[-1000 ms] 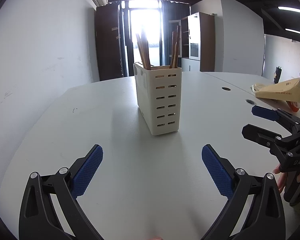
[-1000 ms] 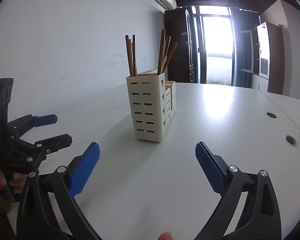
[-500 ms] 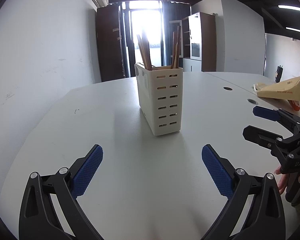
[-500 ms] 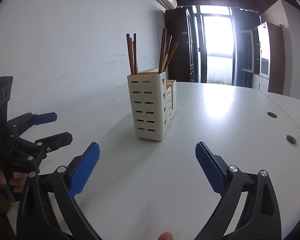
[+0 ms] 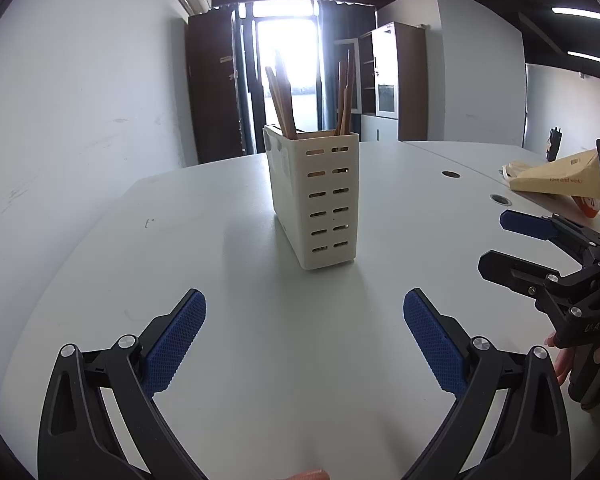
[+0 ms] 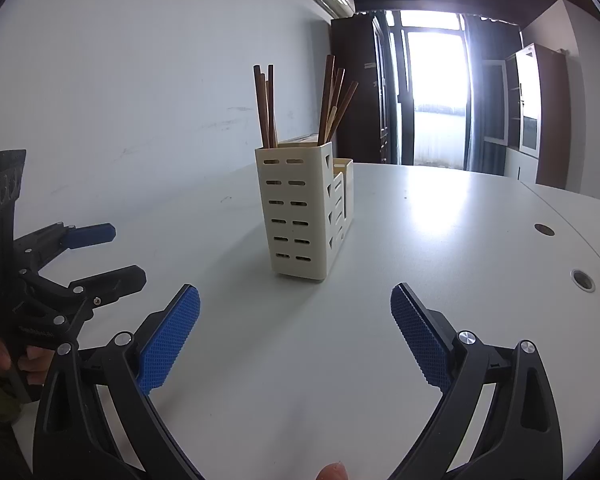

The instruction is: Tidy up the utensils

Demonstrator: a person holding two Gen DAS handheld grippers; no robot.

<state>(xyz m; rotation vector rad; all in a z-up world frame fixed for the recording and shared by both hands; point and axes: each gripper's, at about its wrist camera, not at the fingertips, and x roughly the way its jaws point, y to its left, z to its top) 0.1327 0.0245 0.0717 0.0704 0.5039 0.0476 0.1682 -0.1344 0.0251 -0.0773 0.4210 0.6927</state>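
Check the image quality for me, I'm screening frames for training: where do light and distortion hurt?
Left wrist view: the bright doorway blows out behind the chopsticks, washing their tips; walls bow from fisheye. Right wrist view: the doorway glares on the table, yet the utensil holder and its slots stay sharp; dark vignette fills the corners. Both open tools are in focus.

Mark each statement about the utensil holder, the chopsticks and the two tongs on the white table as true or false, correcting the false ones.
1. The chopsticks stand in the utensil holder. True.
2. The left tongs grip a chopstick. False: they are open and empty.
3. The holder lies on its side. False: it stands upright on the table.
4. The right tongs are open. True.
5. A paper bag lies on the table. True.
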